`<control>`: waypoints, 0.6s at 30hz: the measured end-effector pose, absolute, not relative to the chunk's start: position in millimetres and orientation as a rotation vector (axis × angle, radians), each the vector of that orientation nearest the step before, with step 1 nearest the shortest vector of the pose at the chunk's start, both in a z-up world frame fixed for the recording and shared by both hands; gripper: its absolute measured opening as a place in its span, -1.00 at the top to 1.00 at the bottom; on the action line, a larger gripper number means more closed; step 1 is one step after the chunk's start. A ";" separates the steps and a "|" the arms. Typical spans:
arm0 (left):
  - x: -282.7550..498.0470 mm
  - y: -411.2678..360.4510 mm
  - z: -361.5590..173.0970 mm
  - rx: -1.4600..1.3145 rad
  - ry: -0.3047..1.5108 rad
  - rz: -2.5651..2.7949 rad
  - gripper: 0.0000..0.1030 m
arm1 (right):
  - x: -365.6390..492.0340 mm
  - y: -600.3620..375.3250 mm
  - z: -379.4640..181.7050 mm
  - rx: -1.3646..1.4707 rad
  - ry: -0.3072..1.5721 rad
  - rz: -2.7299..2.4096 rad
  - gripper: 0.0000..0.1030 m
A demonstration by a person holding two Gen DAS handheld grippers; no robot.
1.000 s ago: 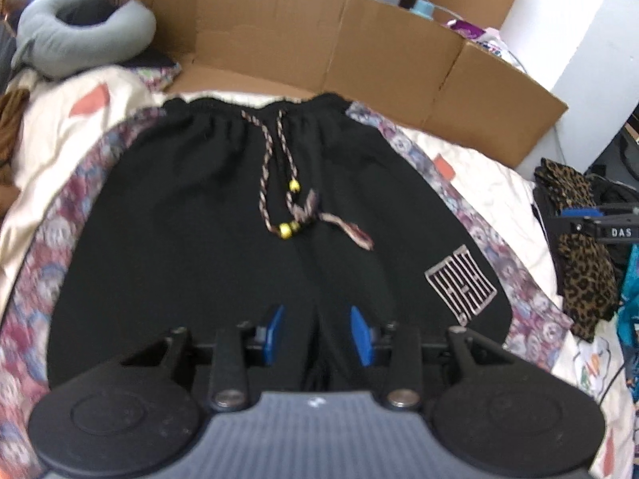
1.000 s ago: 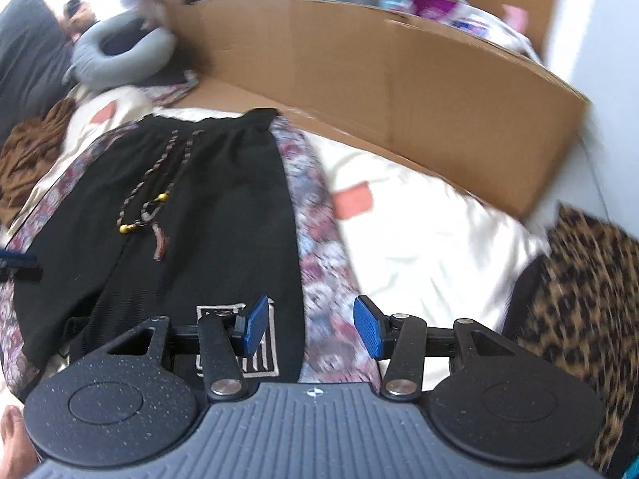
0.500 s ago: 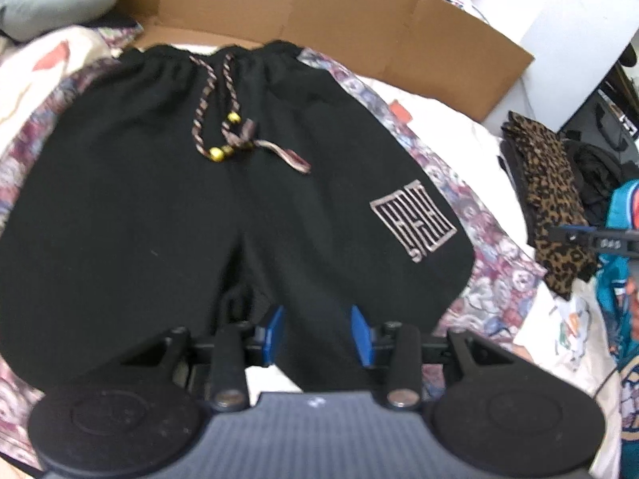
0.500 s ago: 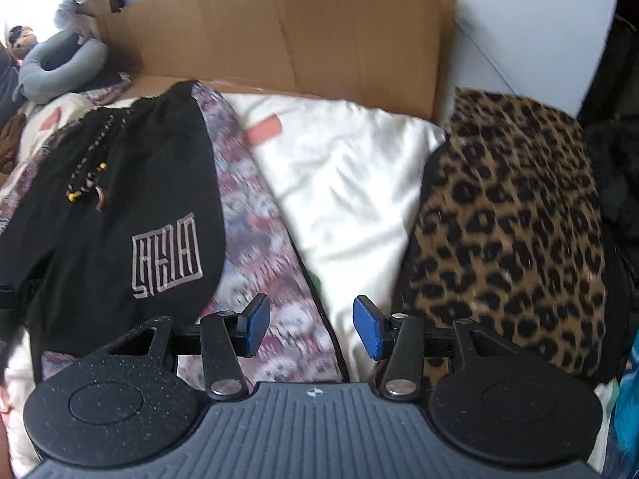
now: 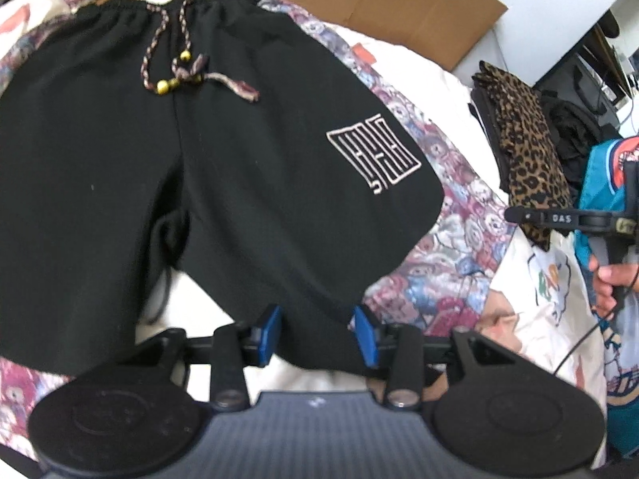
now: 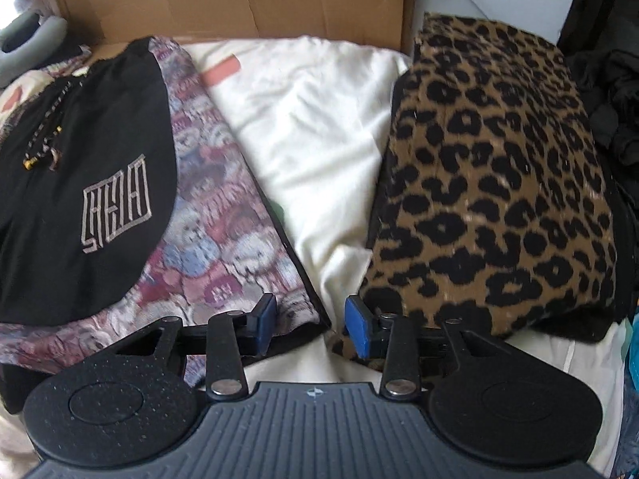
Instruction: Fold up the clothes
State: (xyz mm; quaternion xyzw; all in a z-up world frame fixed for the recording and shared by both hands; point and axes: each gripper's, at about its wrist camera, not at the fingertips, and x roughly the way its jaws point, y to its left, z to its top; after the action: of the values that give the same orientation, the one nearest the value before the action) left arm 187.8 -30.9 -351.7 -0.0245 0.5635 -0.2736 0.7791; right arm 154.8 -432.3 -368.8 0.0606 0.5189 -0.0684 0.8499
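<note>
Black shorts (image 5: 247, 167) with a braided drawstring (image 5: 179, 68) and a pale maze logo (image 5: 373, 155) lie spread flat on a patterned cloth (image 5: 447, 239). My left gripper (image 5: 319, 333) hovers low over the hem of the logo leg. Its jaws are opening, the hem lies between the blue pads, and they do not press it. My right gripper (image 6: 311, 323) is over the near corner of the patterned cloth (image 6: 223, 239), to the right of the shorts (image 6: 80, 183). Its jaws are closing, with only cloth corner and white sheet (image 6: 315, 139) showing between them.
A folded leopard-print garment (image 6: 495, 183) lies just right of the right gripper. Flattened cardboard (image 6: 247, 4) stands behind the bed. A grey neck pillow (image 6: 28, 40) is far left, dark clothes (image 6: 615, 95) far right. A hand (image 5: 605, 279) and a teal garment (image 5: 599, 183) show at the right.
The left gripper dropped toward the near hem of the shorts. The right gripper swung right, off the shorts to the patterned cloth's corner beside the leopard garment, and its pads came closer together.
</note>
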 end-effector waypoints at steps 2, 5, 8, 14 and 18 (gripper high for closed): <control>186.3 -28.0 -353.3 -0.070 1.230 -0.595 0.13 | 154.2 -435.9 -372.6 0.137 1.106 -0.147 0.39; 186.0 -21.6 -356.8 -0.133 1.251 -0.600 0.09 | 153.0 -440.6 -374.5 0.151 1.112 -0.144 0.43; 187.4 -14.7 -361.5 -0.230 1.274 -0.599 0.09 | 154.1 -441.7 -374.5 0.131 1.111 -0.139 0.56; 190.8 -12.5 -372.3 -0.314 1.318 -0.578 0.09 | 153.9 -446.0 -370.6 0.124 1.098 -0.155 0.98; 187.8 -11.9 -375.6 -0.322 1.360 -0.571 0.09 | 152.4 -449.0 -361.2 0.151 1.073 -0.150 0.98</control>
State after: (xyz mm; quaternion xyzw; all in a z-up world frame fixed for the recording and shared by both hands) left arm 187.8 -11.9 -375.6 -0.1461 0.6171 -0.2593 0.7284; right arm 152.4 -449.0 -361.2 0.0718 0.5101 -0.0712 0.8542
